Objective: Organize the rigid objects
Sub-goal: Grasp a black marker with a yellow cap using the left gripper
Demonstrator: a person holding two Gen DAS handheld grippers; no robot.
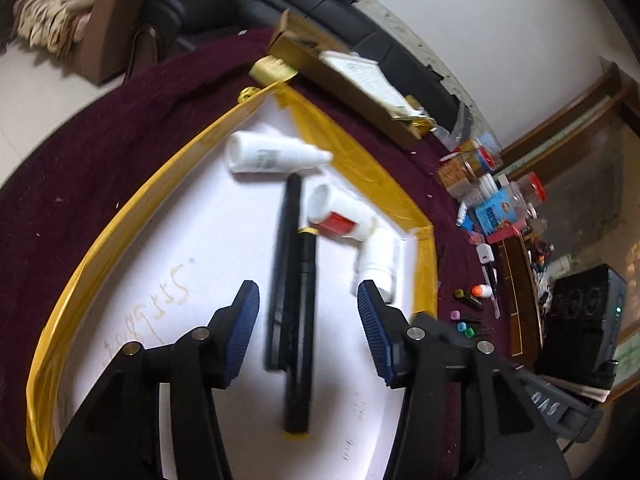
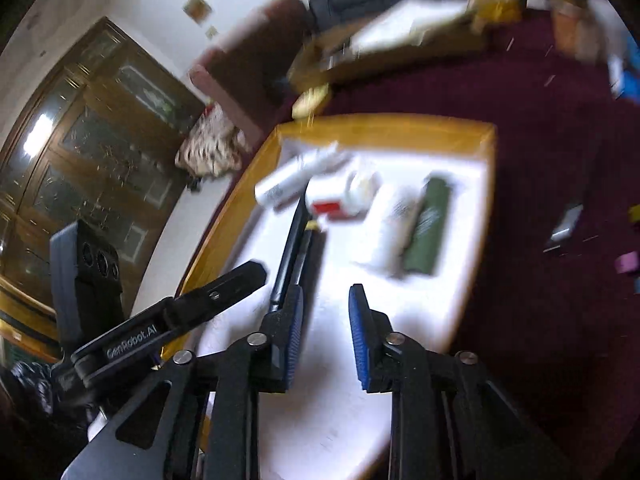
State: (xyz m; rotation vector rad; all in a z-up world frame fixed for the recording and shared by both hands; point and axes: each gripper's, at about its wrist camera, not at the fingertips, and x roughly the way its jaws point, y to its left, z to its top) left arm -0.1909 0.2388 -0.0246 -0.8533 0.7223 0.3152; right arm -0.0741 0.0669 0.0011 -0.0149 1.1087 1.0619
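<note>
Fingers of left gripper (image 1: 308, 300) parted, straddling two black pens (image 1: 294, 280) without contact on the white tray (image 1: 160, 264); release step, judged. Right gripper (image 2: 326, 312) fingers apart, empty. Bottles at 12 o'clock. Next: fetch another loose item beyond the tray.

Dim, perhaps motion-blurred (fisheye-warped edges)
</note>
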